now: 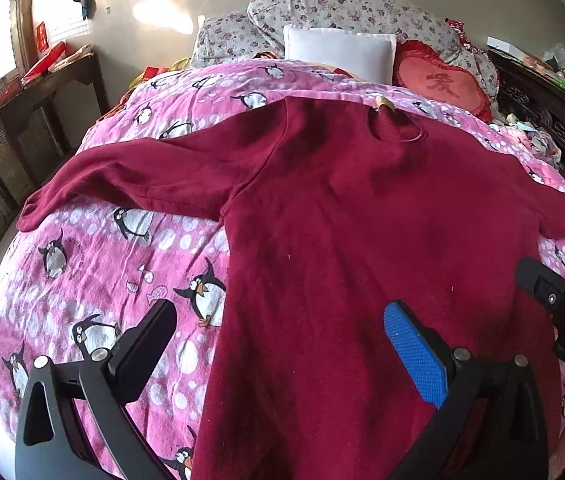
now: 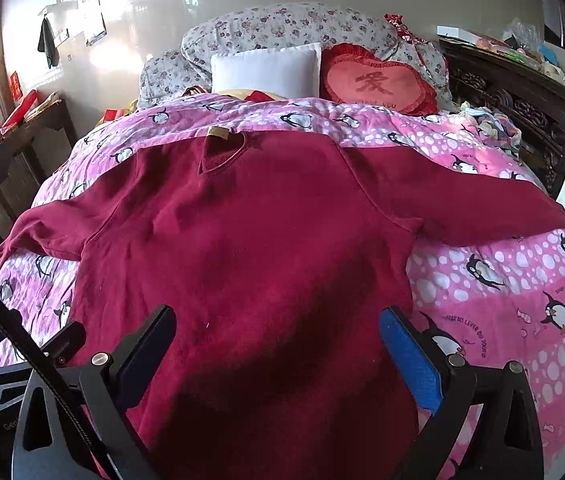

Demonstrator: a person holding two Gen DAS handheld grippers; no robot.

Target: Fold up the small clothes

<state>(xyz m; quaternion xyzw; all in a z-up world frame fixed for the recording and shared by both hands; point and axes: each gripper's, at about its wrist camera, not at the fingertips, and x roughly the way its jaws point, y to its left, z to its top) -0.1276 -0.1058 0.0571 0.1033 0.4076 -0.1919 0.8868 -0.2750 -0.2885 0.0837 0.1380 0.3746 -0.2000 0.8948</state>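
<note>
Nearest to us, our left gripper [image 1: 282,344] hangs with its black and blue fingers spread wide and nothing between the pads, tilted down over the near hem of the garment. Our right gripper [image 2: 278,344] stands just as wide and just as empty, over the lower middle of the same cloth; in the left wrist view its black frame shows at the right edge.

Under everything we see the pink quilt printed with penguins and white spots [image 1: 94,264], covering the bed. On it lies the dark red long-sleeved knit top [image 2: 250,232], spread flat and unfolded, both sleeves stretched out to the sides and the neckline pointing away from us toward the pillows.

Beyond the top a grey floral bolster [image 2: 282,28] runs along the head of the bed. Against it lean a plain white square pillow [image 2: 266,68] and, just beside that, a red heart-shaped cushion with a frilled edge [image 2: 378,80].
</note>
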